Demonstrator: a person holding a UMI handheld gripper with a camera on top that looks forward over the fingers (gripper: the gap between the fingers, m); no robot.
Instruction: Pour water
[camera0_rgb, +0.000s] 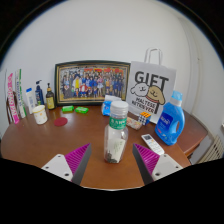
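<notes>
A clear glass jar (116, 131) with a pale green lid stands upright on the round wooden table (60, 148), just ahead of my fingers and roughly midway between them. Its lower part holds something pale and speckled. My gripper (112, 162) is open, its magenta pads (77, 160) wide apart at either side with bare table between them. Nothing is held. I cannot tell from this view whether the jar holds water.
Beyond the jar stand a framed group photo (92, 80), a white "GIFT" paper bag (152, 88) and a blue detergent bottle (170, 121). Small bottles (40, 97) and a cup sit at the left. A white remote (151, 144) lies right of the jar.
</notes>
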